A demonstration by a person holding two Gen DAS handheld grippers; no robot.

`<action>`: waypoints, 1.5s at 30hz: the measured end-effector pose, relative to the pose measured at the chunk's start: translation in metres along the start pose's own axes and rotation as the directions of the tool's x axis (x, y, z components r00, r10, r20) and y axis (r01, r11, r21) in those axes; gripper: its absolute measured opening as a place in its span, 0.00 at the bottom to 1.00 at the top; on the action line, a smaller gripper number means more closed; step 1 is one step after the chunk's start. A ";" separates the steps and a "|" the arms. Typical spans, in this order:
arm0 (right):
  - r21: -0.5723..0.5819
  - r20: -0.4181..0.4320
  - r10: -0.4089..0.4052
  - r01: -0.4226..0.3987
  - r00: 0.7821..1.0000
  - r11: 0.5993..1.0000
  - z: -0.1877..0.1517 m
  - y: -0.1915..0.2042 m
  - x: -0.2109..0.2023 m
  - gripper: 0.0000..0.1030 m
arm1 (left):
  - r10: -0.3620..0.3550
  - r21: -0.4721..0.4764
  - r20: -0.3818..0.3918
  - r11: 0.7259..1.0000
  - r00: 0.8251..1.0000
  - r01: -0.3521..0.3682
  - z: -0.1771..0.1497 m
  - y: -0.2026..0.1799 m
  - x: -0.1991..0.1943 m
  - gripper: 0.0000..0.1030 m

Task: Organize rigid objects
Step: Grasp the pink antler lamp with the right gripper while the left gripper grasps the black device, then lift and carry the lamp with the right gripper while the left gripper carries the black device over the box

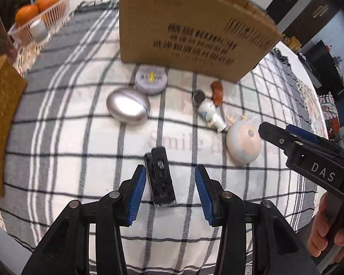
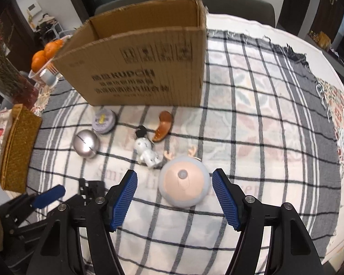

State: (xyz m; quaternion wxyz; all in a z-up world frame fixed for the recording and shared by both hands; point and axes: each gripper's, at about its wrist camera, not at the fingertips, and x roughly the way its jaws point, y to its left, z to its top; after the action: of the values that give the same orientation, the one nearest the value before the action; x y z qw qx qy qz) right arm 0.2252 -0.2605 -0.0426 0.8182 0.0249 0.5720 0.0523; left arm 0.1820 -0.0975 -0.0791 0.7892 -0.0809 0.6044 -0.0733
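Black clip (image 1: 161, 177) and round dome toy (image 2: 184, 181) waiting on the checked cloth (image 2: 252, 119), each sat between spread, released claws.

With nothing yet pinched by the left gripper (image 1: 170, 196) or right gripper (image 2: 174, 200), the dome could be rolled away toward the white figurine (image 2: 146, 151) at 11 o'clock if only one pad is touched; the cardboard box (image 2: 149, 68) is seen at 12 o'clock.

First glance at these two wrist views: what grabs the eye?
The big open cardboard box at the back of the checked tablecloth, with small items scattered in front of it. Nearer, the left gripper straddles a black rectangular device, jaws apart, and the right gripper brackets a round pale dome with antlers, not touching. Oranges sit in a basket far left.
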 end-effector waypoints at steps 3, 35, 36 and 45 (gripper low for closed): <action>0.008 -0.038 -0.009 0.009 0.999 1.000 -0.003 -0.004 0.014 0.67 | 0.010 -0.008 -0.022 1.000 1.000 -0.010 -0.003 0.001 0.010 0.42; 0.021 -0.111 0.007 -0.005 0.994 1.000 -0.005 -0.011 0.081 0.73 | 0.080 -0.074 -0.069 0.994 0.994 -0.085 -0.009 0.003 0.058 0.30; 0.024 -0.116 0.009 -0.007 0.993 1.000 -0.005 -0.011 0.083 0.73 | 0.082 -0.072 -0.064 0.994 0.995 -0.086 -0.009 0.003 0.058 0.30; 0.013 -0.094 -0.018 0.019 0.995 1.000 -0.010 -0.004 0.089 0.73 | 0.072 -0.054 -0.042 0.996 0.997 -0.074 -0.010 0.006 0.056 0.29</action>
State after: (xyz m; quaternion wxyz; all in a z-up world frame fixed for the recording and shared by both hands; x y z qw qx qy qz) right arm 0.2465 -0.2543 -0.1298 0.7907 0.0227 0.6104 0.0418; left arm 0.1866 -0.1045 -0.1361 0.7766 -0.0793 0.6244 -0.0292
